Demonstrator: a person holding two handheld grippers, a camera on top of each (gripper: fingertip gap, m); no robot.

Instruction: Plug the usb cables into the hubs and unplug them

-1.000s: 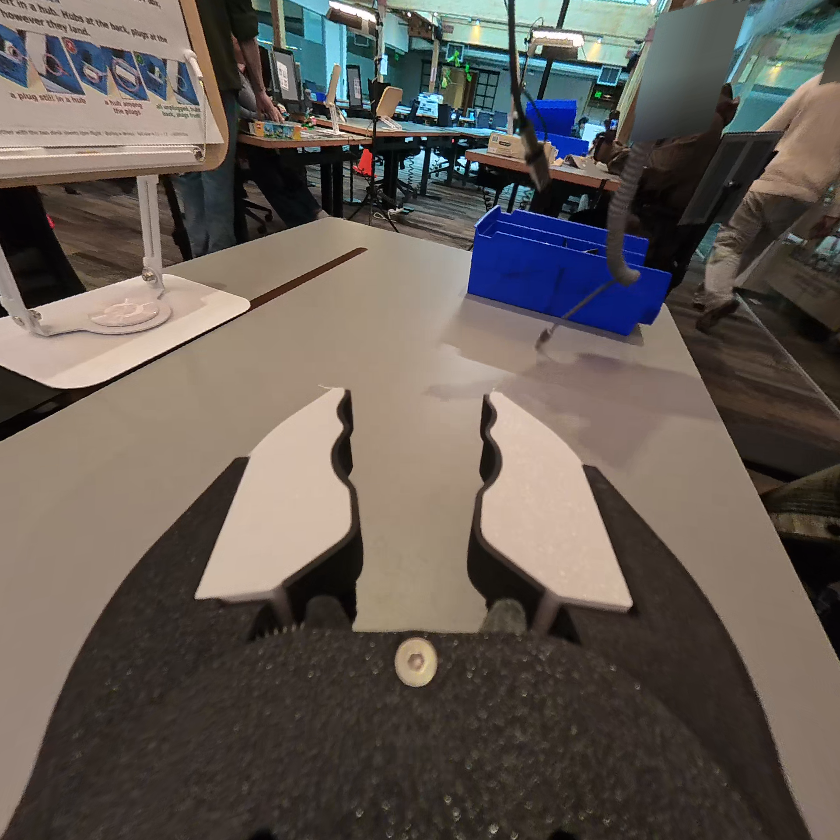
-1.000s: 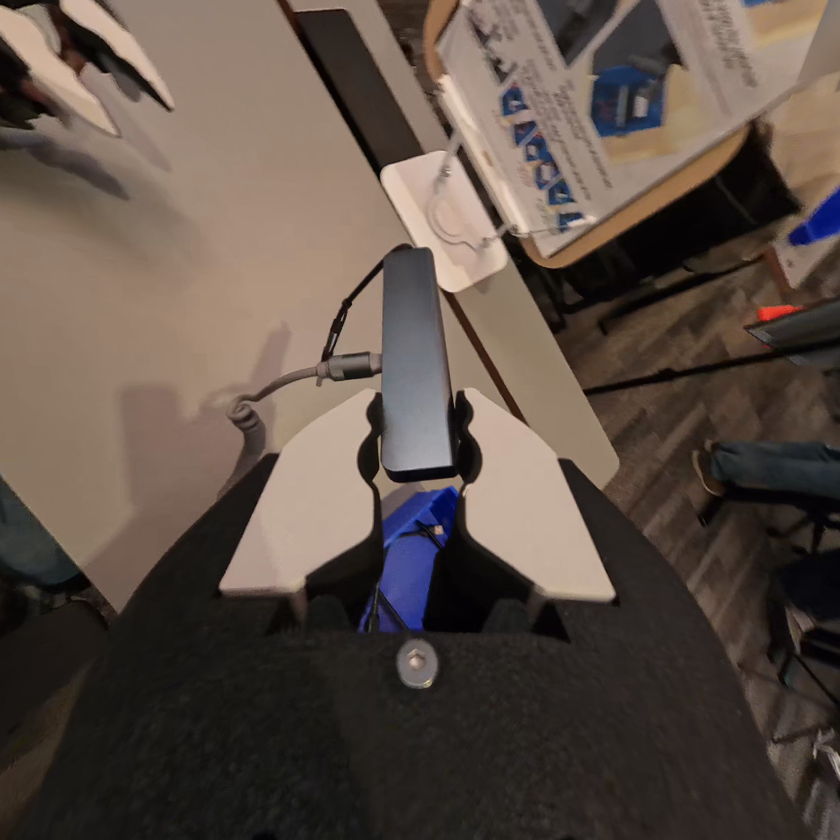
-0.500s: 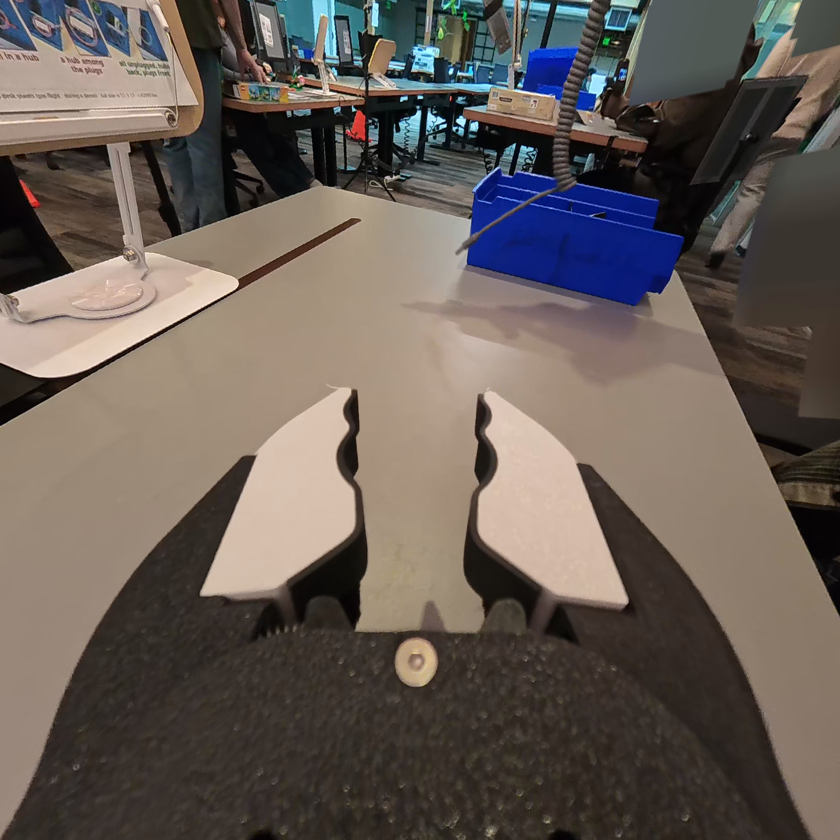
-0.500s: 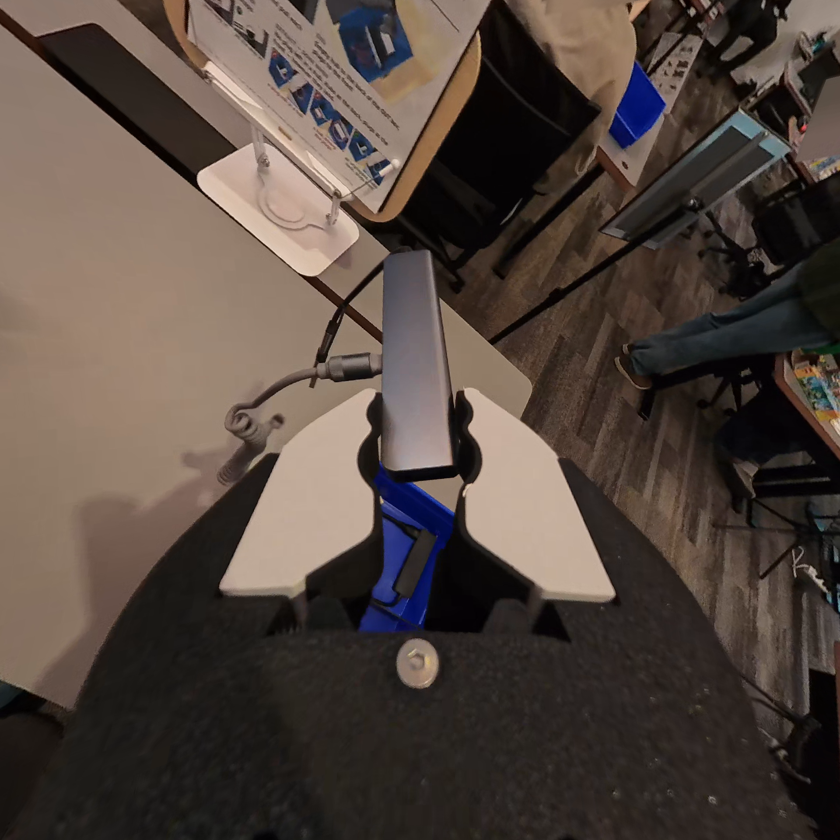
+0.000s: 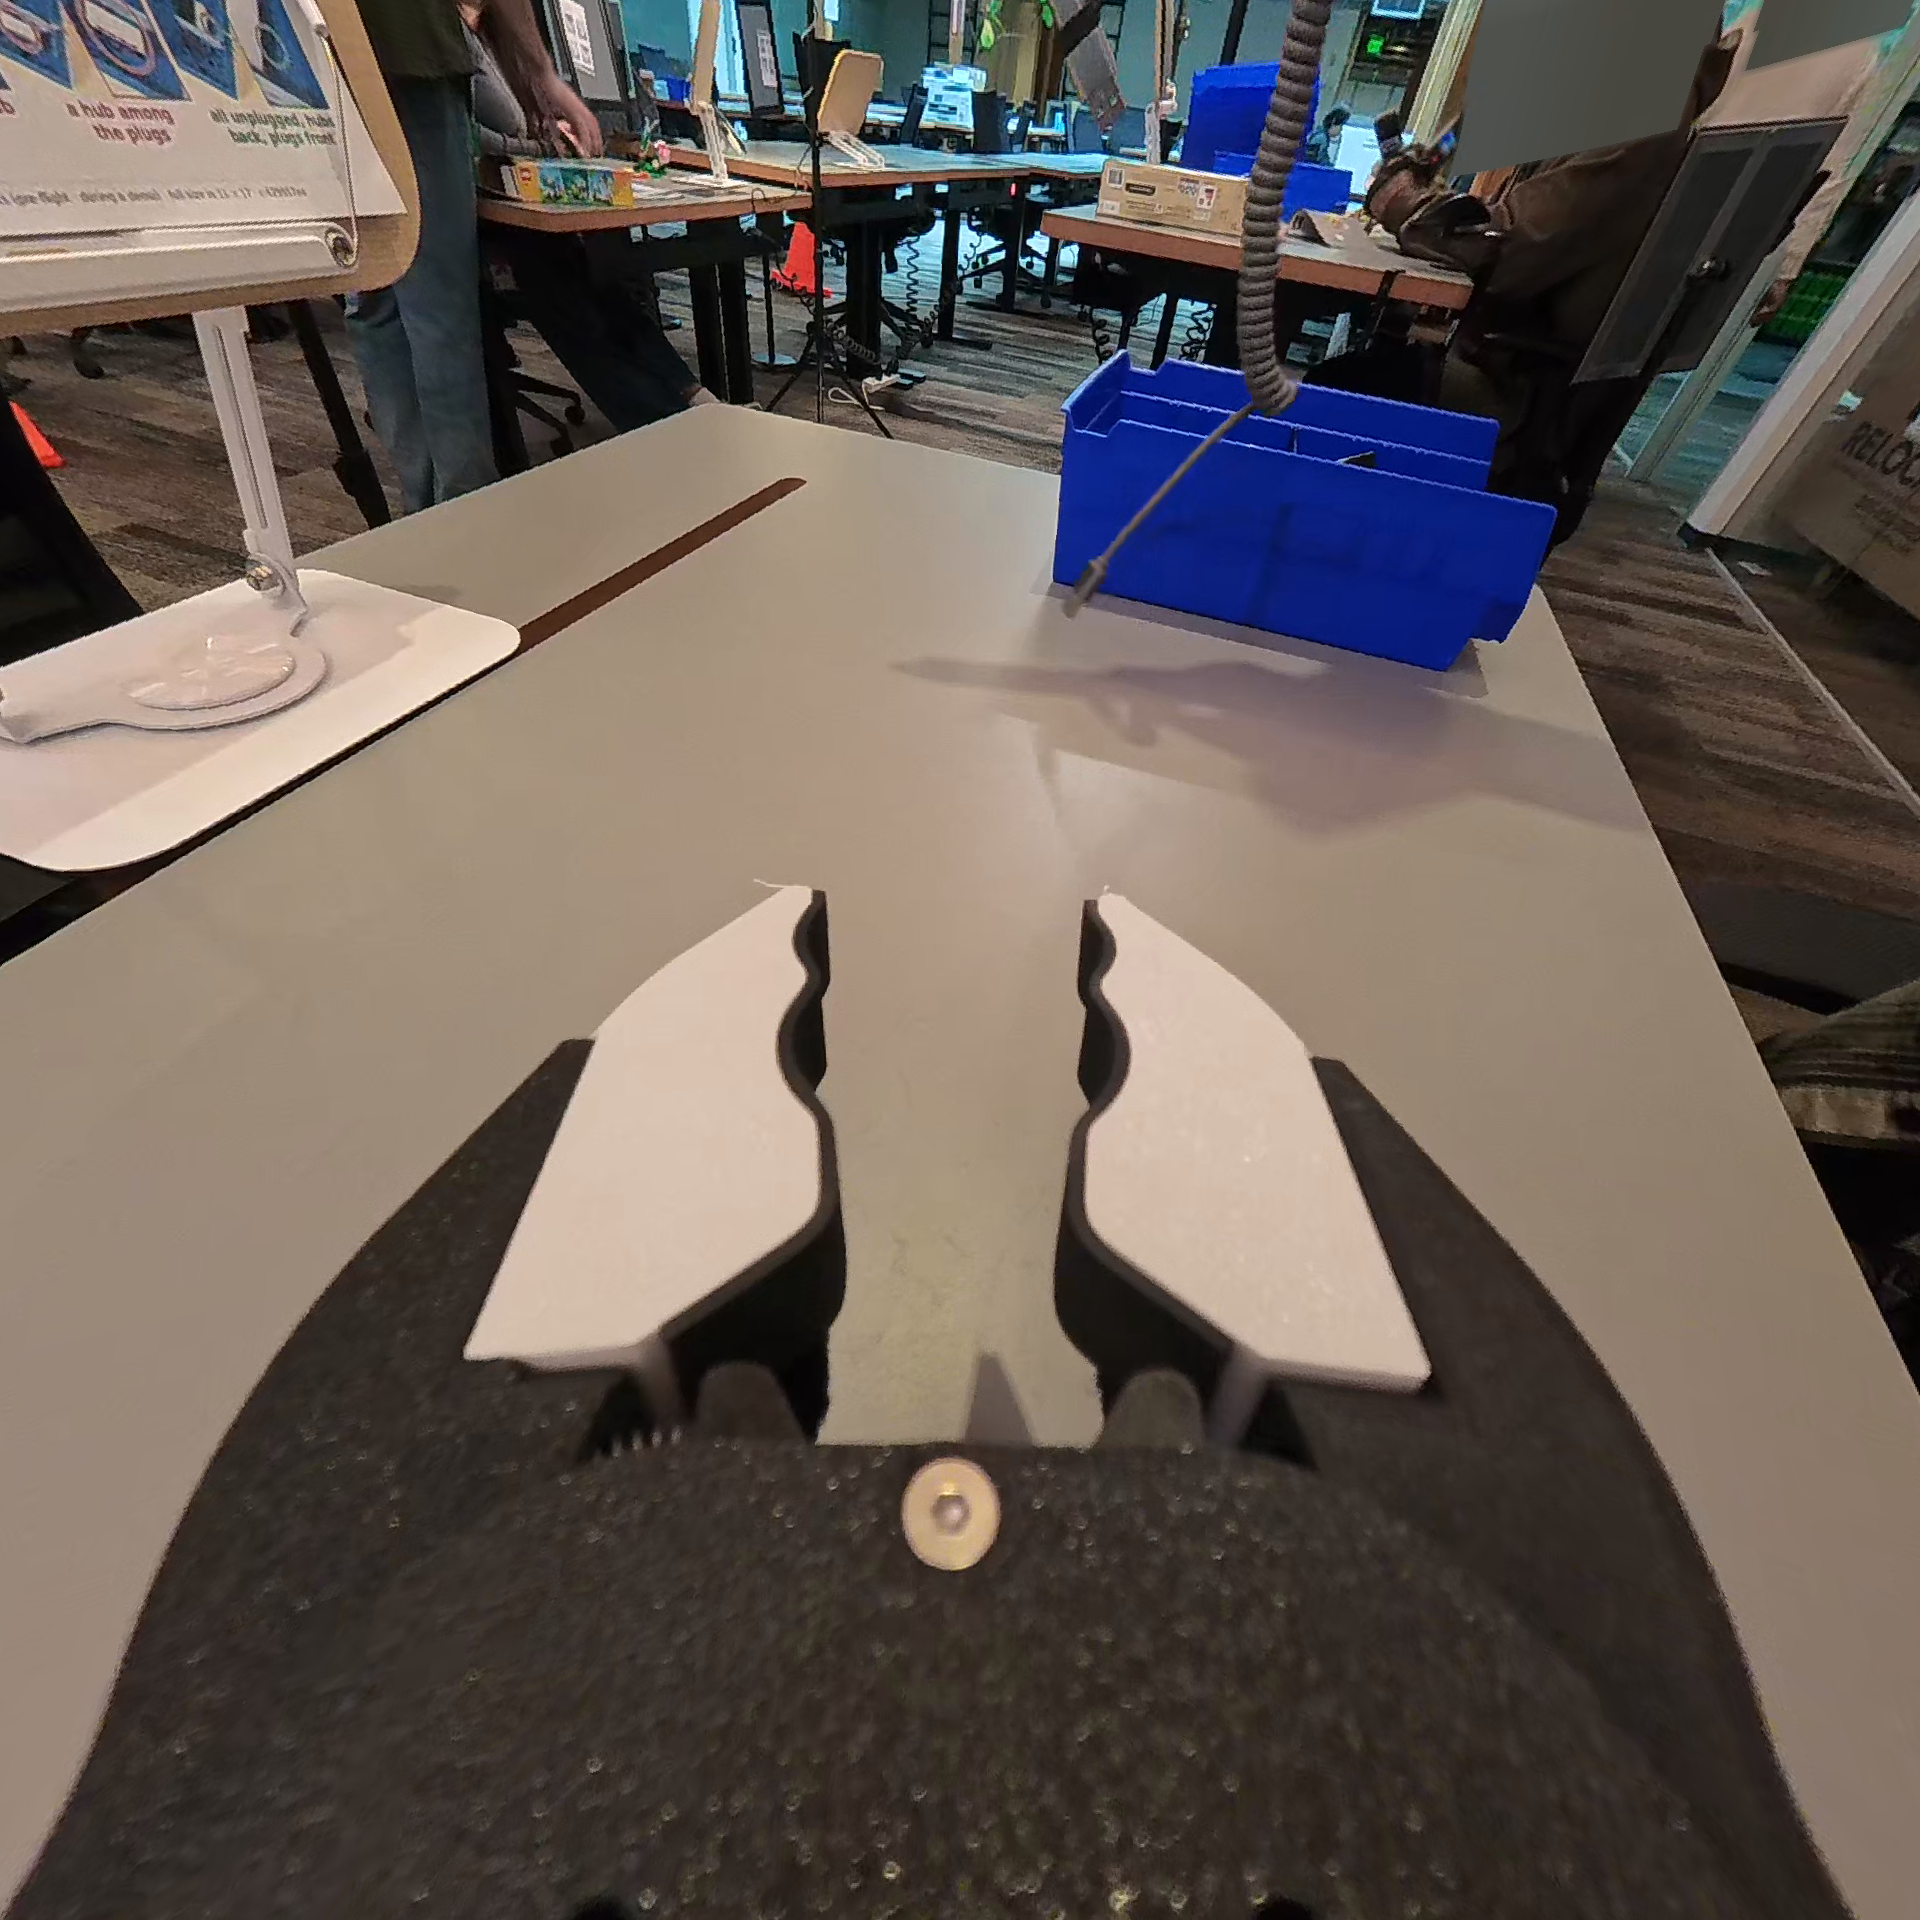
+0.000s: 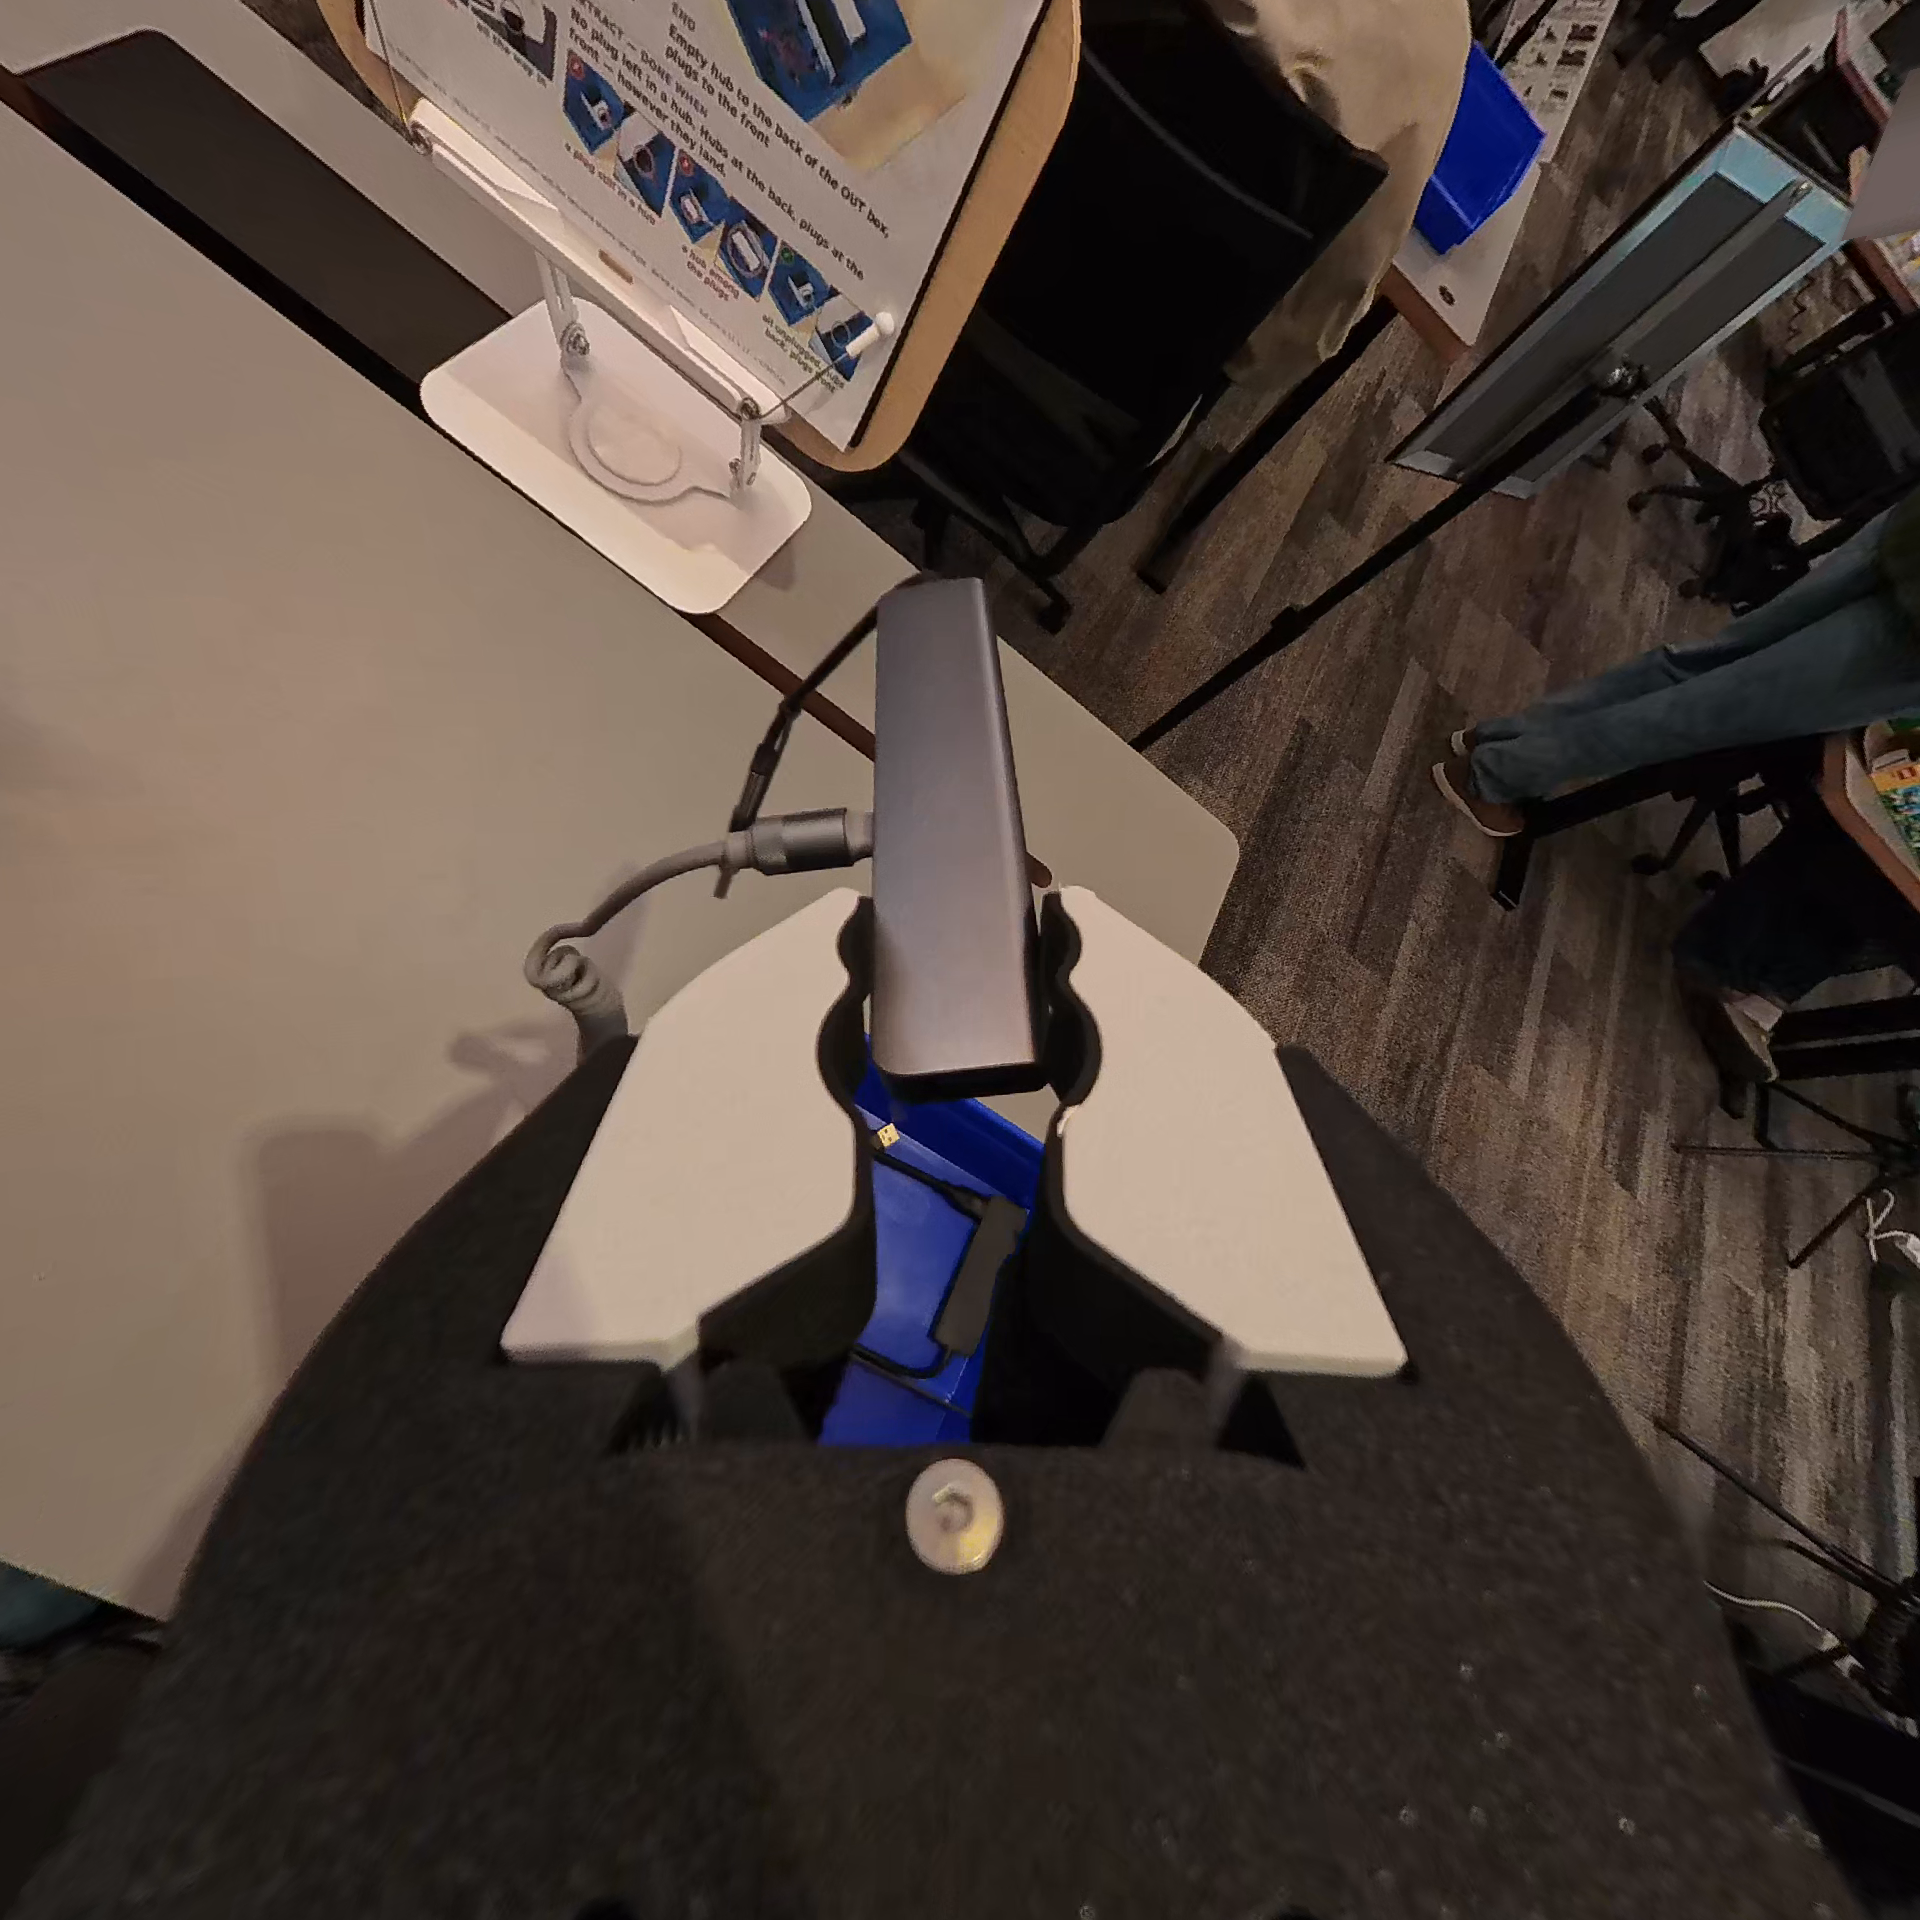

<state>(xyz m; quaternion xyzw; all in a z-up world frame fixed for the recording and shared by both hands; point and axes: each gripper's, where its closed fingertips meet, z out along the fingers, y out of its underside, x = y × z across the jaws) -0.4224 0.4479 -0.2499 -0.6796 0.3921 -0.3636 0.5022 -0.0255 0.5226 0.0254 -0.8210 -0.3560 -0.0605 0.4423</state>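
My right gripper (image 6: 951, 914) is shut on a dark grey USB hub (image 6: 945, 842) and holds it in the air above the blue bin (image 6: 914, 1205). A grey coiled cable (image 6: 665, 883) is plugged into the hub's left side, and a thin black lead (image 6: 790, 727) hangs from its far end. In the left wrist view the coiled cable (image 5: 1273, 197) hangs down over the blue bin (image 5: 1288, 530), its loose end (image 5: 1091, 571) just above the table. My left gripper (image 5: 951, 914) is open and empty, low over the grey table (image 5: 727, 790).
A white stand (image 5: 218, 665) with an instruction sheet is at the table's left edge; it also shows in the right wrist view (image 6: 623, 468). A black part with a cord (image 6: 971, 1288) lies in the bin. People and desks fill the room behind. My right fingertips sit around 50 centimetres from my left ones.
My right gripper has lifted the hub and swung it towards the bin at the table's far end. The hanging cable has swung with it. My left gripper has stayed open over the table.
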